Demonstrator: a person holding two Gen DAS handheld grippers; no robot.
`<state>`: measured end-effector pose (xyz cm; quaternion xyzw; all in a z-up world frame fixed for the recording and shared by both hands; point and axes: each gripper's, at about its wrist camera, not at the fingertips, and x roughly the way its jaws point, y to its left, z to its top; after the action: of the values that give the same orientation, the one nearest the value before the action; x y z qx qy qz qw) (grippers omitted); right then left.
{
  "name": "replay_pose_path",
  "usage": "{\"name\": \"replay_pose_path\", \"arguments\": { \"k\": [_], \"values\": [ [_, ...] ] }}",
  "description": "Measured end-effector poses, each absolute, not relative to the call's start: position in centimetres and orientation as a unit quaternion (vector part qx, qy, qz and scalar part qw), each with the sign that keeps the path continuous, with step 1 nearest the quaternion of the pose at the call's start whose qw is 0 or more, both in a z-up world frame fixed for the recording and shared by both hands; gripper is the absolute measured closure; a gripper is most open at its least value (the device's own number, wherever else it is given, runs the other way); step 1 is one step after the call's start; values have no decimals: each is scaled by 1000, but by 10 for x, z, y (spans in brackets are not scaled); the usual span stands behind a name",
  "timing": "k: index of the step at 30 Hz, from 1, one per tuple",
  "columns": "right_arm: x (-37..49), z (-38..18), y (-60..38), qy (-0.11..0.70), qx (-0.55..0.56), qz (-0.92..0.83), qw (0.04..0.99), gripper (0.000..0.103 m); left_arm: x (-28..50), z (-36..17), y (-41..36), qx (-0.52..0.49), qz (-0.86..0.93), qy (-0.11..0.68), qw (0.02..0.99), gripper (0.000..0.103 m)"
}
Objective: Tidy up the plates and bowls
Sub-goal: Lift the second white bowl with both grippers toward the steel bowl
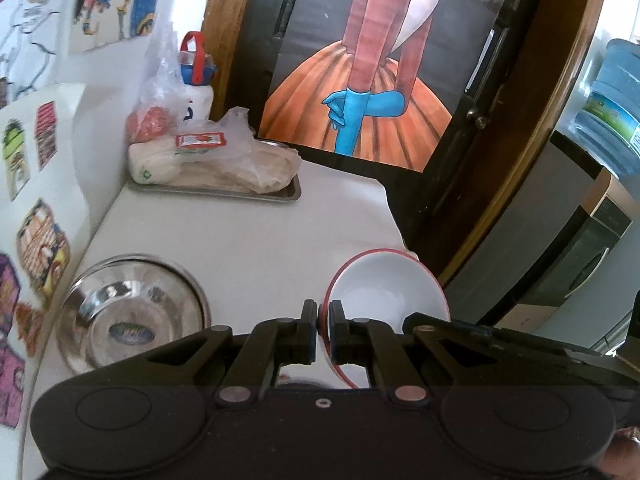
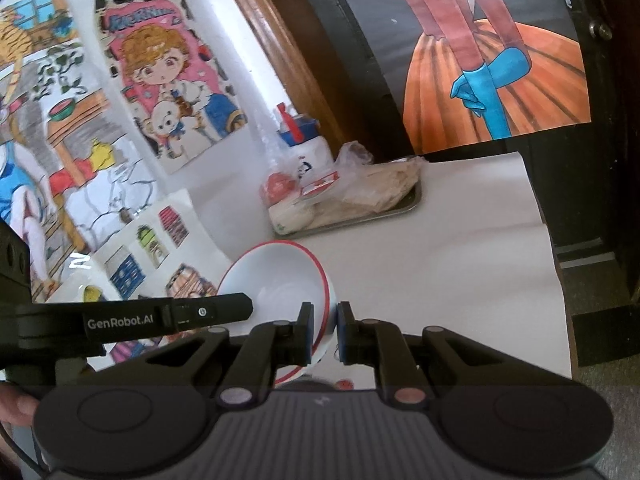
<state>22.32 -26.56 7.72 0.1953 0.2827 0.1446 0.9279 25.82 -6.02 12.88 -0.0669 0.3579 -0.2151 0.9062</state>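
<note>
The left claw (image 1: 323, 320) is clamped on the rim of a white bowl with a red edge (image 1: 386, 288), its two black fingers pressed close together with only the thin wall between them. The right claw (image 2: 324, 320) grips the same bowl (image 2: 280, 276) at the opposite side of the rim, one finger inside the wall and one outside. The bowl hangs tilted between the two claws, above the white counter (image 1: 248, 232) and clear of it.

To the left of the bowl in the left wrist view, a steel bowl (image 1: 134, 314) stands upright on the counter near its left edge, empty and shiny, with a sticker on its bottom. Beyond the bowl, at the back of the counter, a flat metal tray (image 1: 224, 194) carries clear plastic bags (image 1: 212, 156) of food. Just behind the tray stands a white bottle with a blue and red cap (image 1: 198, 80). Coloured drawings (image 2: 168, 92) cover the wall left of the bowl, and a painting of an orange skirt (image 1: 360, 112) leans behind the counter.
</note>
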Motion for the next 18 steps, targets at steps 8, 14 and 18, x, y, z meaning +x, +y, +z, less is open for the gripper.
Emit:
{"name": "replay_pose_path", "arguments": {
  "k": [8, 14, 18],
  "values": [
    [197, 75, -256, 288, 187, 150, 927, 90, 226, 126, -50, -61, -209, 356, 909, 98],
    [186, 70, -253, 294, 182, 154, 926, 90, 212, 117, -46, -60, -207, 361, 907, 98],
    [184, 65, -251, 301, 180, 154, 924, 90, 208, 110, -45, -58, -207, 367, 905, 98]
  ]
}}
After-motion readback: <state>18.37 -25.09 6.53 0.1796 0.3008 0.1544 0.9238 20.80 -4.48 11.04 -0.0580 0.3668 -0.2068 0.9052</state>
